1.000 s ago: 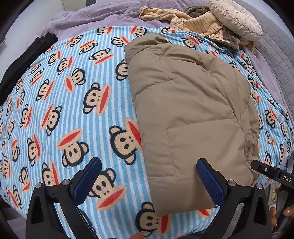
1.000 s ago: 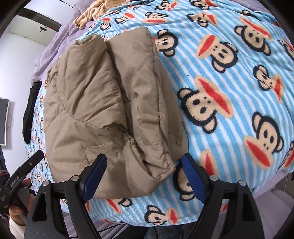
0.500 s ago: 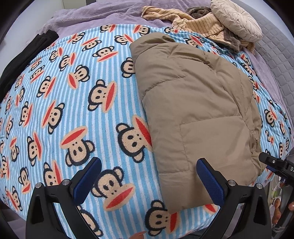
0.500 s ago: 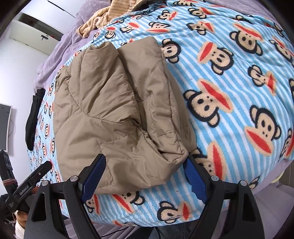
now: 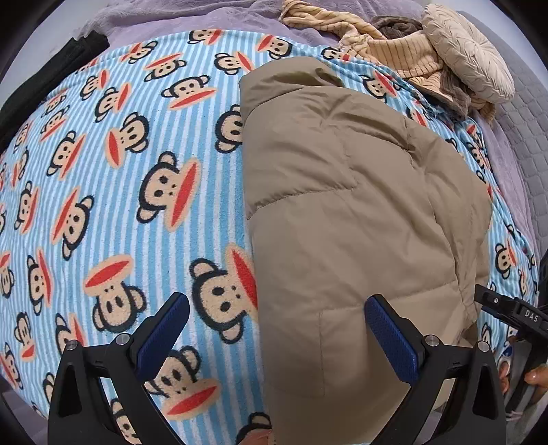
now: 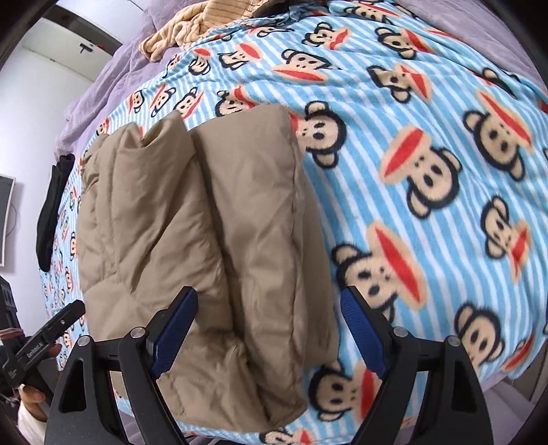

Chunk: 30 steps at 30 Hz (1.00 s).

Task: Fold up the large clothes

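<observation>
Both my grippers are spread wide with nothing between the blue pads. My left gripper (image 5: 275, 337) hangs over the near left edge of the tan puffer jacket (image 5: 356, 219): its right pad is above the jacket's near hem, its left pad above the bare blanket (image 5: 102, 191). My right gripper (image 6: 269, 330) sits over the jacket's (image 6: 191, 239) near right end, with the left pad over the folded bulk and the right pad out over the blanket (image 6: 428, 171) just past the jacket edge. I can't tell whether either pad actually touches the fabric. The jacket is folded into a long quilted bundle lying flat on the blanket, the folded-in parts forming two puffy ridges side by side in the right wrist view. The blanket is blue-and-white striped fleece with a repeating cartoon monkey face, red mouth; there is no text on it. Readable writing: "DAS" in white on the black body of the right gripper at the edge of the left wrist view, and "GenRobot.AI" on the left gripper's body at the lower left of the right wrist view, though that lettering is small. At the far end there is a beige ribbed garment pile (image 5: 387, 51), with a round cream cushion (image 5: 469, 58) on it. A black garment (image 5: 44, 78) lies at the far left edge of the blanket, and purple bedding (image 5: 212, 13) shows beyond.
</observation>
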### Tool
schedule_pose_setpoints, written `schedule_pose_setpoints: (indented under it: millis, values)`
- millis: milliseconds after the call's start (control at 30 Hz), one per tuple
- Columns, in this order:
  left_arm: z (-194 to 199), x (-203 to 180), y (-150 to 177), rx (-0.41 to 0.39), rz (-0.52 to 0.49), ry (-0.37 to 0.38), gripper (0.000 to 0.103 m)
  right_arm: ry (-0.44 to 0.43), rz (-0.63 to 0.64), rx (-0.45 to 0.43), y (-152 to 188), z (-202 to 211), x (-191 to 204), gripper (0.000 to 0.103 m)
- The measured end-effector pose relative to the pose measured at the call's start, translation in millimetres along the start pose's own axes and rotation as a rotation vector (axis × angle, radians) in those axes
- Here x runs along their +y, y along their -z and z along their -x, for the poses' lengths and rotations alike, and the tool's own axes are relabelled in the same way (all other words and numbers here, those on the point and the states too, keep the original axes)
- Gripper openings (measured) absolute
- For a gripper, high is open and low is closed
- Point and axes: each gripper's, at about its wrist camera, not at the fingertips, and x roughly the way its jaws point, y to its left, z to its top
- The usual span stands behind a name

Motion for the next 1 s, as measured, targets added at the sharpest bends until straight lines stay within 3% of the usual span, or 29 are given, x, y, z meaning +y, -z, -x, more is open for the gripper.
schedule_pose_setpoints:
  millis: [300,533,633,667,767,900,1000]
  values:
    - [-27.5,14.6,-19.7,0.055,0.08,0.162,0.103,-0.118,-0.026,0.082,-29.0,-33.8,-22.0,0.089]
    - [-42.1,10.3,-25.9,0.101,0.08,0.282,0.103,-0.356,-0.071,0.111,-39.9,-46.3,-28.4,0.089]
    - [-46.2,6.2,-28.1,0.115,0.078,0.312,0.103,-0.46,-0.048,0.111,-43.3,-41.0,-20.4,0.103]
    - [-47.7,5.4,-28.7,0.118,0.075,0.318,0.103,-0.478,-0.038,0.108,-43.6,-39.2,-17.9,0.103]
    - [-52.5,3.9,-32.6,0.126,0.052,0.337,0.103,-0.466,0.018,0.132,-46.0,-38.9,-9.6,0.103]
    - [-68.9,9.2,-40.5,0.161,0.048,0.396,0.103,-0.333,0.132,0.163,-51.2,-50.3,8.2,0.103]
    - [-84.8,11.8,-46.2,0.181,0.073,0.45,0.103,-0.324,0.164,0.179,-59.0,-61.6,17.4,0.103]
